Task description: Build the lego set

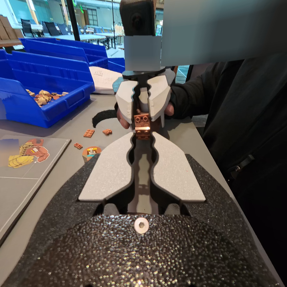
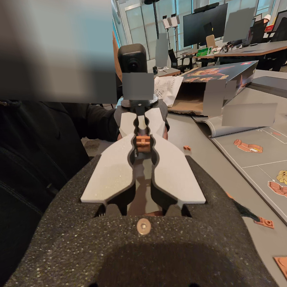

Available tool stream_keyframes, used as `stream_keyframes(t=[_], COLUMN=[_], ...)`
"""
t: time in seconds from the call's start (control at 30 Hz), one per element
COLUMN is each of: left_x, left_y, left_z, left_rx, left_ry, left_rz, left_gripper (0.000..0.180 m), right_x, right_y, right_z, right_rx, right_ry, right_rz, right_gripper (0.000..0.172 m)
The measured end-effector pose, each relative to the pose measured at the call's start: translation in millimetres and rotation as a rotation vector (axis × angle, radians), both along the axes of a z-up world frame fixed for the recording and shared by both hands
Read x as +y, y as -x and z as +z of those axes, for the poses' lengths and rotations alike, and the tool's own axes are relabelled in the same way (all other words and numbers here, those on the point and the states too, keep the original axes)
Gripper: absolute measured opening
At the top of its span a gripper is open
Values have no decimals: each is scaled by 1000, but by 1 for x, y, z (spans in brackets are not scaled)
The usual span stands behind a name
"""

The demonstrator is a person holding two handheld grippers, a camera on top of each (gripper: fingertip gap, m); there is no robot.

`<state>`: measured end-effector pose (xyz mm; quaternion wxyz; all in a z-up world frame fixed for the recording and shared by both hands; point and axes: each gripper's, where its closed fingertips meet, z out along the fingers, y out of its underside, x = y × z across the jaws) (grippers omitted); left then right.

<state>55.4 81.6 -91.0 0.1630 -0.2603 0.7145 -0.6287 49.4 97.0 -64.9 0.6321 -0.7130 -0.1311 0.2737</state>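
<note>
Brick assembly, reddish-brown, raised over the grey table, pinched tip-to-tip between left gripper and right gripper. Left view alone shows blue bins (loose plates nearby); right view alone, an opened box.

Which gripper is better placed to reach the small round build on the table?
Probably the left gripper: the round build lies just beside its finger; the right gripper is farther. Both grip brown pieces.

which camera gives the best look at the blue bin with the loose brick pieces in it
The left wrist view: the blue bin sits at its left, with its tan and brown pieces visible inside. The right wrist view does not show it.
</note>
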Motion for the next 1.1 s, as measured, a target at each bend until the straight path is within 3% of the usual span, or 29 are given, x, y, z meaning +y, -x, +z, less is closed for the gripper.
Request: stream_keyframes(t=[0.47, 1.1], left_x=[-3, -2], left_y=[7, 8], left_z=[-14, -11], left_rx=[91, 73], left_ry=[-65, -45], left_rz=[-49, -66], left_gripper=[16, 16], right_x=[-1, 1], right_y=[8, 10], right_z=[-23, -17], right_rx=[-87, -64], right_ry=[108, 51], right_rz=[50, 49], right_gripper=[16, 16])
